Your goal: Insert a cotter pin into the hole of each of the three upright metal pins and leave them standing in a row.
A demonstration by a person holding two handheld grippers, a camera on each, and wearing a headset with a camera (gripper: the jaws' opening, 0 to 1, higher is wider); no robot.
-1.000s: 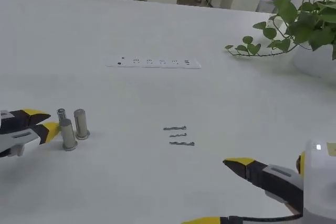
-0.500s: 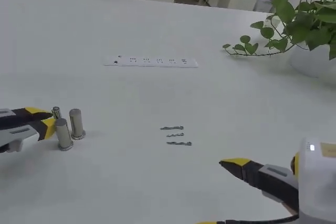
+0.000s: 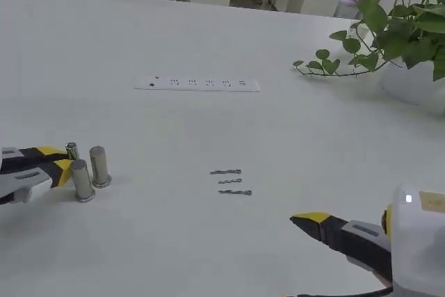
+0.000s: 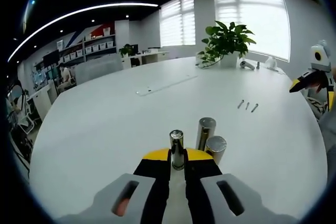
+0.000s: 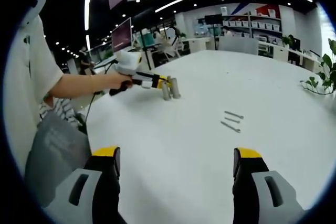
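while the left gripper pinches one metal pin, two other pins stand just beside. right gripper spread wide.

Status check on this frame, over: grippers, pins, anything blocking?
Left gripper shut on one metal pin, two others upright beside. Right gripper open, empty. Three cotter pins loose on table. Nothing in the way.

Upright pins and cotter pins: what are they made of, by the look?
Upright pins: bare metal, likely steel; silver-grey satin finish with bright streaks down the sides. Cotter pins: thin bent metal wire, grey and glinting; too small to tell alloy or plating.
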